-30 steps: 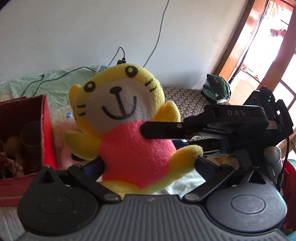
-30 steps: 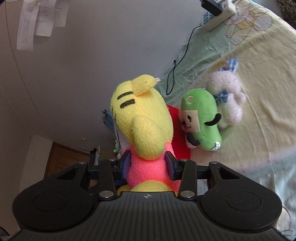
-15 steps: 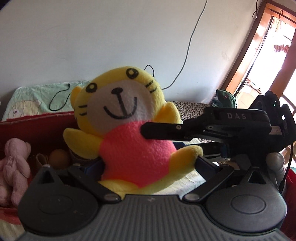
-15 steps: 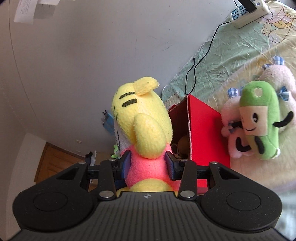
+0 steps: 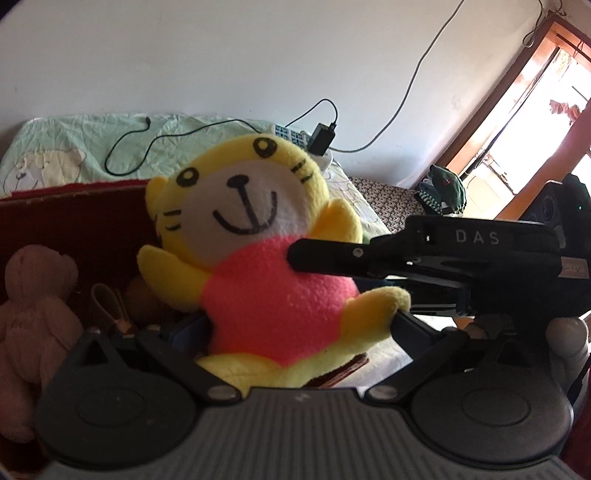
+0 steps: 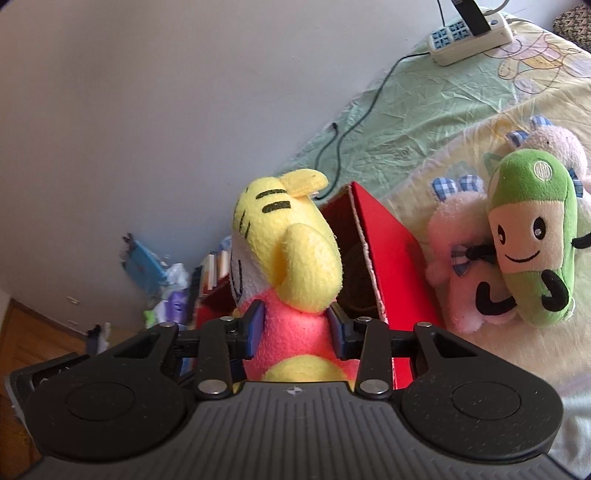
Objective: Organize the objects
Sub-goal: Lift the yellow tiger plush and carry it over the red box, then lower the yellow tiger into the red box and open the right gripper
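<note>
The yellow tiger plush (image 6: 291, 258) is sitting upright between both grippers, above the open top of the red box (image 6: 391, 258). The right gripper (image 6: 295, 328) is pinching its pink belly from both sides, blue pads pressing into the fabric. The left gripper (image 5: 295, 325) is closing around the plush's lower body, its fingers (image 5: 406, 325) touching the yellow foot and hip; I cannot tell how firmly it is gripping. In the left wrist view the right gripper's black finger is crossing in from the right and pushing against the pink chest.

The box's far edge is running behind the plush's head, and its near corner is standing just beside the plush's right side. Inside the box a pink teddy (image 5: 33, 317) is leaning at the left wall, leaving open room in the middle. On the bed (image 6: 424, 122), a green plush (image 6: 532, 240) is lying on a pale pink plush (image 6: 454, 236), both just beside the box's outer wall. A power strip (image 6: 472, 33) is lying well apart near the wall
</note>
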The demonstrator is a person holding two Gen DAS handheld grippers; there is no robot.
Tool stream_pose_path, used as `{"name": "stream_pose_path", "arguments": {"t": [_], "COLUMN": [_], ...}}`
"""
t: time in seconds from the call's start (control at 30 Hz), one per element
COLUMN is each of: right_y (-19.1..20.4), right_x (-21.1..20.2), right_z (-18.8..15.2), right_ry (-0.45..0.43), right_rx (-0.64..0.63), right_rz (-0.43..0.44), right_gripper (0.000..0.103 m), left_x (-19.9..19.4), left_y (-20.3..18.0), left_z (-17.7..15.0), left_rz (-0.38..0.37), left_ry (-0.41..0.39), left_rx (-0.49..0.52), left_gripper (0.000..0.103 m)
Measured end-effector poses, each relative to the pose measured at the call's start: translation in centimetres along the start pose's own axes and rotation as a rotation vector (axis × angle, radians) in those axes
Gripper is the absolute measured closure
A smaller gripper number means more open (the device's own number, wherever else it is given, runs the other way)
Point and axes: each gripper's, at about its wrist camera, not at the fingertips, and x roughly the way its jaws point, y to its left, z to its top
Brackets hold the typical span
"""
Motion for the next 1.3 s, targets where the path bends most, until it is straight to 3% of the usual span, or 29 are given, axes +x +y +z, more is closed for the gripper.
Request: {"name": "stream_pose_path", "arguments": {"t": [0.2, 0.53, 0.87, 1.3], "right_y": [0.9, 1.4, 1.0, 0.1], "right_x": [1.4, 1.6, -0.6, -0.4], "right_z": [-1.3, -2.4, -2.0, -2.7], "right_ry": [-0.044, -0.069, -0.128, -0.11], "right_rx": [-0.079, -0.101, -0.037, -0.021], "right_rz": [-0.166, -0.214, -0.195, -0.17], "right_gripper": [0.07, 0.071, 0.069, 0.076], "left_x": [1.0, 2.1, 3.4, 4.5], "left_y": [1.6, 2.5, 1.7, 0.3], "left_z": [-0.9, -1.6, -1.3, -0.5], "left_rz": [0.038, 0.052, 0.076, 0.157], "left_ry": [0.042, 0.093, 0.133, 0.188], "left_rx": [0.03, 0.053, 0.09, 0.1], "left_gripper": [0.001, 0.0, 0.0, 0.0]}}
